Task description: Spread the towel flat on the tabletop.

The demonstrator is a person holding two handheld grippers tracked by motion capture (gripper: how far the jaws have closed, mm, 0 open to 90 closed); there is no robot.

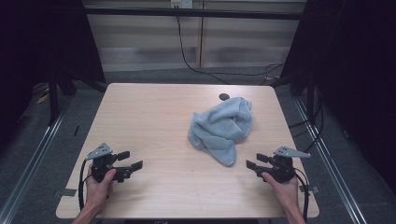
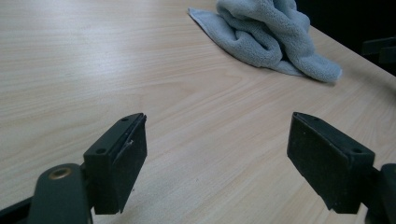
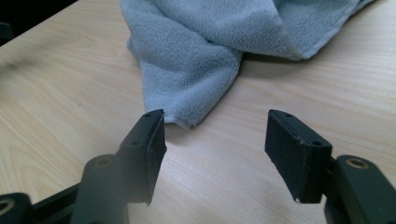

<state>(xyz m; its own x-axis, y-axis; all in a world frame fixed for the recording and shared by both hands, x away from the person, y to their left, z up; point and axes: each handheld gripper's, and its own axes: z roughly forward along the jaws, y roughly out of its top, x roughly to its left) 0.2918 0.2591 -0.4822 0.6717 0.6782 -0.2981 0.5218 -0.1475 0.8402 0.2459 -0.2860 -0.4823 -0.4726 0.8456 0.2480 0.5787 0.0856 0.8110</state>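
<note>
I hold my left hand-held gripper (image 1: 130, 159) low over the near left part of the tabletop (image 1: 154, 116), my left hand (image 1: 100, 179) wrapped round its body from behind and my forearm coming in from the near edge. Its jaws point across the wood toward the right, level with the surface, and they stand wide apart with only bare wood between them: released, grasping nothing.

My right hand-held gripper (image 1: 257, 161) mirrors it at the near right, my right hand (image 1: 280, 182) gripping it from behind and its jaws pointing left and a little away from me. They too are spread and released, with nothing between them.

The grey towel (image 1: 222, 126) lies crumpled in a loose heap on the right half of the tabletop, beyond my right hand-held gripper. One corner trails toward me, and in the right gripper view that corner (image 3: 180, 119) ends just ahead of the jaw tips, not between them. From my left hand-held gripper the towel (image 2: 273, 32) is well apart, across open wood.

A small dark round spot (image 1: 224, 97) sits in the tabletop just past the towel. On the floor beyond the far edge a black cable (image 1: 187, 56) runs.
</note>
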